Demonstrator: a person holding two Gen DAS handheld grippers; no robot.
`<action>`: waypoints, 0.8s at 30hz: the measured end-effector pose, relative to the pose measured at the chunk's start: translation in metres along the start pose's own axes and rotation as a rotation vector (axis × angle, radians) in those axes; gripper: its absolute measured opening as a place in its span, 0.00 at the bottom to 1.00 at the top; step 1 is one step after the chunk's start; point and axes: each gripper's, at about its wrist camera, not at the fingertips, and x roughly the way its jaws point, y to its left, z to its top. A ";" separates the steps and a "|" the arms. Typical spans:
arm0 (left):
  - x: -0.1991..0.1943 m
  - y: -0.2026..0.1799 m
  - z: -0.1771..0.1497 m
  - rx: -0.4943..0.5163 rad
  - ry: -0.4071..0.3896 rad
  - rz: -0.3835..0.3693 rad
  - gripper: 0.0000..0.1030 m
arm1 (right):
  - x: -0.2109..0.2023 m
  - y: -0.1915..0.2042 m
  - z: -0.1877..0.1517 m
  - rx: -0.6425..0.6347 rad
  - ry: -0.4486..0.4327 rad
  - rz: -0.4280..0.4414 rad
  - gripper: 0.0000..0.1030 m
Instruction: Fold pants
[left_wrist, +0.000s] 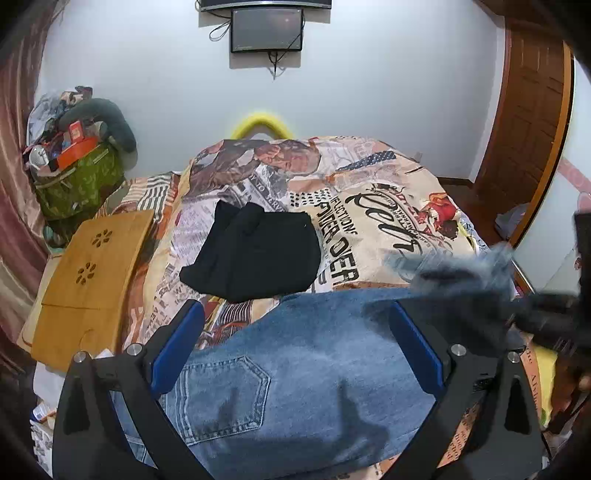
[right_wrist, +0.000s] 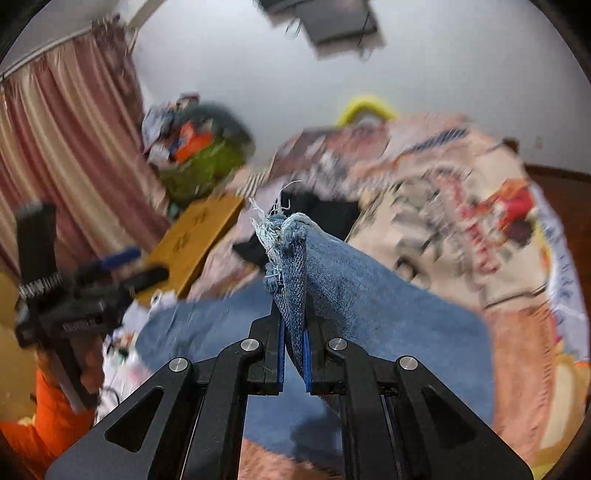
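the bed (left_wrist: 388, 206) with its printed cover carries the blue jeans (left_wrist: 295, 354) spread along its near edge, a folded black garment (left_wrist: 255, 251) just beyond them, the left tool (left_wrist: 295, 332) hovering released over the jeans, and the right tool (right_wrist: 294, 347) clenched on the frayed hem (right_wrist: 284, 236) of a lifted leg.

Bedroom with a pale wall and a print-covered bed

A dark screen (left_wrist: 266, 30) hangs on the white wall (left_wrist: 388, 96); pink curtains (right_wrist: 70, 122) hang left, a wooden door (left_wrist: 524, 140) stands right, and a newspaper-print bedspread (left_wrist: 388, 218) covers the bed, a wooden lap tray (left_wrist: 90, 273) beside it.
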 end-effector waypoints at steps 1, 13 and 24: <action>0.001 0.001 -0.002 -0.004 0.005 -0.001 0.98 | 0.010 0.003 -0.006 -0.005 0.034 0.007 0.07; 0.012 -0.007 -0.005 0.012 0.042 0.004 0.98 | 0.042 0.021 -0.034 -0.041 0.215 0.028 0.24; 0.047 -0.055 0.011 0.089 0.112 -0.056 0.98 | -0.028 -0.028 -0.008 -0.005 0.010 -0.134 0.61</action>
